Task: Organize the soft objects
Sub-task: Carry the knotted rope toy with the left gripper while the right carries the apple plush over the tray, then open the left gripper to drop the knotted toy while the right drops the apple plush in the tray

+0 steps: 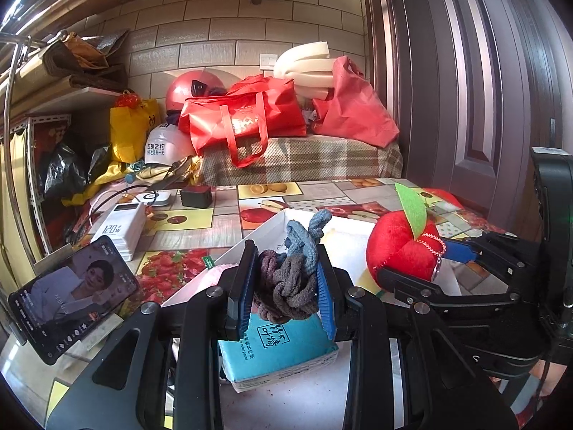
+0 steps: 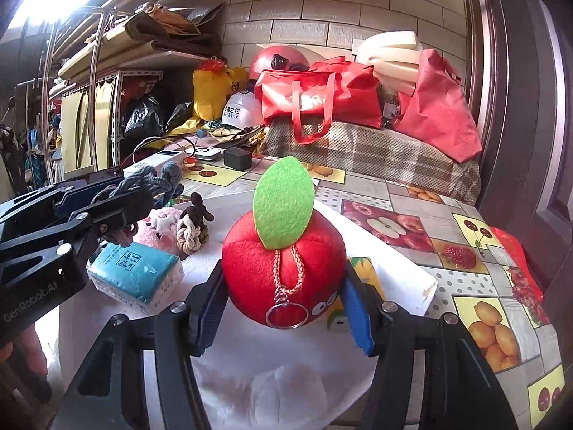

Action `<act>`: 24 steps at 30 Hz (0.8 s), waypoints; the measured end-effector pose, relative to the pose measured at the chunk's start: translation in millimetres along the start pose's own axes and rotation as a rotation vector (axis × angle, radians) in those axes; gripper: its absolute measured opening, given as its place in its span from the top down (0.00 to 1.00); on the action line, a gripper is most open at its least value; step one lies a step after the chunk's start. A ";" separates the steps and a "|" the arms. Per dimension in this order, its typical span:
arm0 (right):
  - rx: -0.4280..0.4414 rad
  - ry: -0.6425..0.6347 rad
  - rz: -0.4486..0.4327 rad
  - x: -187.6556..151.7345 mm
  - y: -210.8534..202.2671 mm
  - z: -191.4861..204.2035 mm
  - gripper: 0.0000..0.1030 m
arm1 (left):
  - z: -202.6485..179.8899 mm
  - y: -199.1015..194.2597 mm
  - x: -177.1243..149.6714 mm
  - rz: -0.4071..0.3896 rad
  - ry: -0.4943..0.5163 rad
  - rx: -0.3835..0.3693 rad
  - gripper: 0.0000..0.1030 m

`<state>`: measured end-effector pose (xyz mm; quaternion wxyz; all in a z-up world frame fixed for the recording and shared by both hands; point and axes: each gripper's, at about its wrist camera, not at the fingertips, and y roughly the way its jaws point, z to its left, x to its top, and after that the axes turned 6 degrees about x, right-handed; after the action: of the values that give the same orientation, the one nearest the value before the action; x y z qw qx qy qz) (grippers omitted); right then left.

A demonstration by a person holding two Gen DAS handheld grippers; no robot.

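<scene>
My left gripper (image 1: 284, 279) is shut on a knotted rope toy (image 1: 292, 268) of blue, grey and brown cord, held above a white box (image 1: 272, 224). My right gripper (image 2: 283, 304) is shut on a red plush apple (image 2: 283, 268) with a green felt leaf and a key ring, held over the same box (image 2: 394, 261). The apple also shows in the left wrist view (image 1: 404, 247), to the right of the rope toy. In the box lie a teal tissue pack (image 2: 134, 274), a pink plush (image 2: 159, 227) and a beige and brown knotted rope toy (image 2: 191, 229).
The table has a fruit-print cloth (image 2: 447, 236). A phone (image 1: 71, 297) stands at the left, with a white power bank (image 1: 120, 229) and a black charger (image 1: 196, 196) behind. Red bags (image 1: 243, 114) sit on a plaid bench at the back. A door (image 1: 483, 89) is on the right.
</scene>
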<state>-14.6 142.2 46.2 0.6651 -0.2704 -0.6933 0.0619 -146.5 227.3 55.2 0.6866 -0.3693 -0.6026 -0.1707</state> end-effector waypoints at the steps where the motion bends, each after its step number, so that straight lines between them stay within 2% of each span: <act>1: -0.003 0.011 -0.005 1.4 2.2 -2.2 0.42 | -0.6 0.8 0.5 0.001 0.003 -0.001 0.71; 7: -0.002 0.072 -0.015 4.4 6.4 -11.8 0.42 | -5.9 10.7 3.2 0.018 0.021 0.002 0.71; 12: 0.008 0.068 -0.027 5.0 5.3 -11.1 0.40 | -7.8 12.0 3.7 0.021 0.029 0.005 0.69; 14: 0.010 0.058 -0.038 4.3 3.1 -8.7 0.37 | -7.4 11.0 3.7 0.016 0.027 0.017 0.58; 16: -0.010 0.062 -0.055 3.7 0.1 -9.8 0.26 | -4.0 8.1 3.6 0.001 0.008 0.046 0.42; 17: -0.017 0.078 -0.063 3.5 -1.2 -13.0 0.22 | -1.2 6.7 3.5 -0.006 -0.007 0.059 0.28; 18: -0.014 0.096 -0.070 3.2 -2.4 -16.7 0.19 | 1.5 6.2 3.4 -0.010 -0.021 0.069 0.18; 19: -0.010 0.109 -0.077 2.9 -3.5 -19.3 0.19 | 2.8 6.0 3.5 -0.012 -0.028 0.080 0.03; 20: -0.012 0.115 -0.084 2.8 -4.9 -20.1 0.19 | 3.6 5.1 3.4 -0.016 -0.030 0.088 0.00; 24: -0.033 0.110 -0.103 3.1 -7.9 -17.2 0.18 | 3.1 2.3 3.3 -0.031 -0.027 0.092 0.00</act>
<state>-0.3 132.2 54.4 0.7000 -0.2481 -0.6697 0.0012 -146.3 231.7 57.6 0.6918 -0.3301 -0.6248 -0.1486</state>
